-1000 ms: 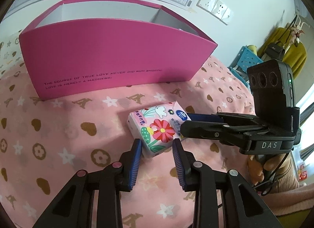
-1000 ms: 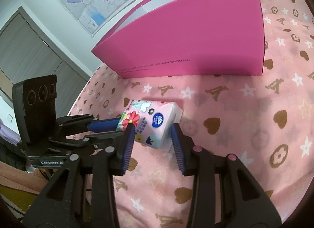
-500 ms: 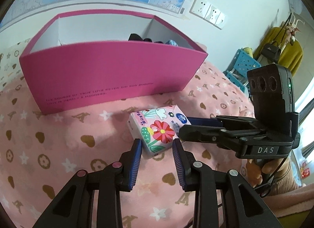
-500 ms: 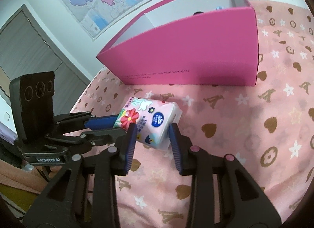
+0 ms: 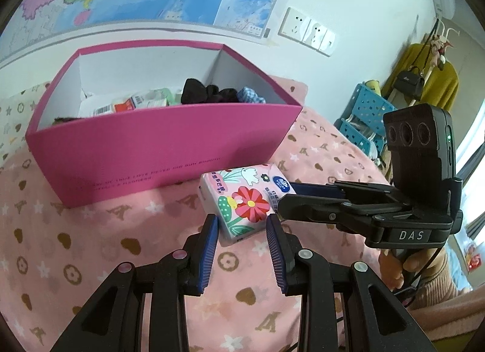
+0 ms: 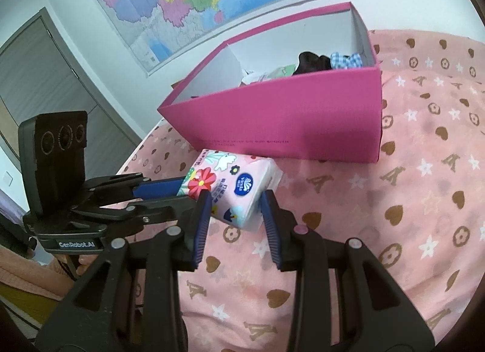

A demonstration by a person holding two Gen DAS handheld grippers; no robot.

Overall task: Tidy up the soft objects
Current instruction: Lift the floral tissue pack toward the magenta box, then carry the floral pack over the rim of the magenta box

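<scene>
While both grippers clamp the same tissue pack point(image 5: 247, 199) from two sides, it hangs just clear of the pink patterned bedspread point(image 5: 91, 230), close in front of the near wall of the pink box point(image 5: 157, 143) and not yet as high as its rim. In the left wrist view the left gripper point(image 5: 242, 232) has its blue pads nearly closed on the pack's near corner, and the right gripper point(image 5: 291, 194) reaches in from the side to pinch the pack's far end; in the right wrist view the right gripper point(image 6: 235, 209) stands narrowly parted with the pack point(image 6: 233, 188) pressed between its pads and the left gripper point(image 6: 178, 191) holding the other end. My read is that the pack is on its way over the wall into the box, where dark cloth point(image 5: 206, 94), a blue checked piece point(image 5: 250, 94) and some packets point(image 5: 136, 103) already lie. The main risk is the two hands drifting apart or twisting against each other: the wrapper is slick and the contents give, so one grip could slide off and leave the pack dangling. Too low a lift would catch the pack on the wall and push the light box back across the bedspread. Letting go unevenly could drop it on the rim, or outside the box
</scene>
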